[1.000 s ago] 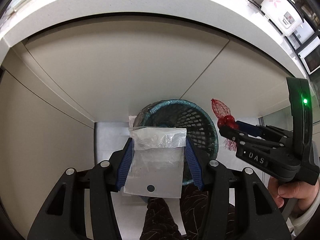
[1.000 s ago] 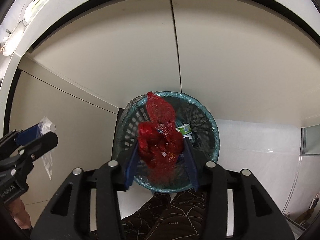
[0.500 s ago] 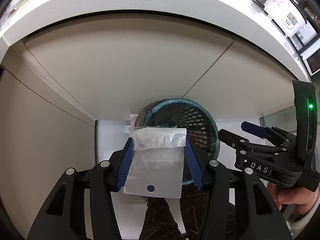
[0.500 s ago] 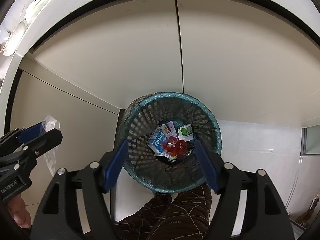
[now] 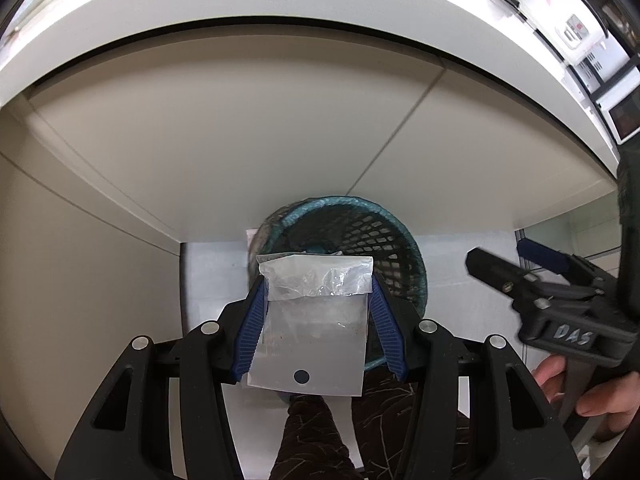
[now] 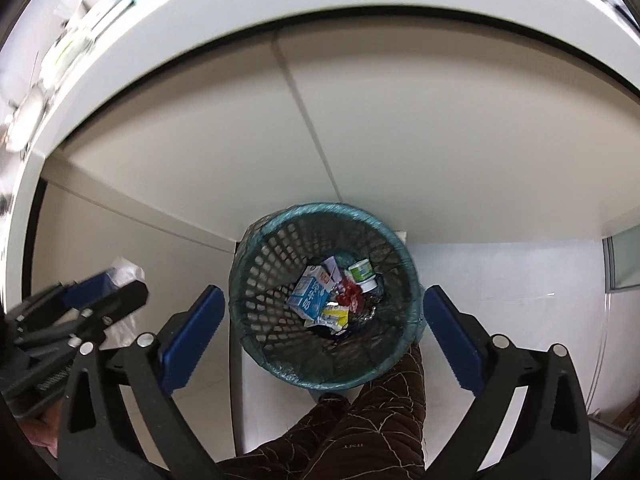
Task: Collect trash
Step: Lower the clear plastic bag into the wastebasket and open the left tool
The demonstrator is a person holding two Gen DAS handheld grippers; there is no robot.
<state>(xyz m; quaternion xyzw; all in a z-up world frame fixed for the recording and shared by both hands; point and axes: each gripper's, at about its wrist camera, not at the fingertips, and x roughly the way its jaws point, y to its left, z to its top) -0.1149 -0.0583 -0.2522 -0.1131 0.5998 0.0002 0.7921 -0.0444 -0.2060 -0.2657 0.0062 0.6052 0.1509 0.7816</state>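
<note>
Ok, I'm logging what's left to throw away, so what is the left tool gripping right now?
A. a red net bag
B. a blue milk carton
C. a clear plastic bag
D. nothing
C: the left tool has its blue pads pressed on a clear plastic bag above the bin; the red net and the carton already lie in the bin.

The wastebasket (image 6: 256, 280) is teal mesh with a dark lattice. Inside lie a blue-and-white carton (image 6: 308, 294), a red net (image 6: 349, 298) and a yellow wrapper (image 6: 335, 315). The clear bag (image 5: 316, 320) carries one black dot.
</note>
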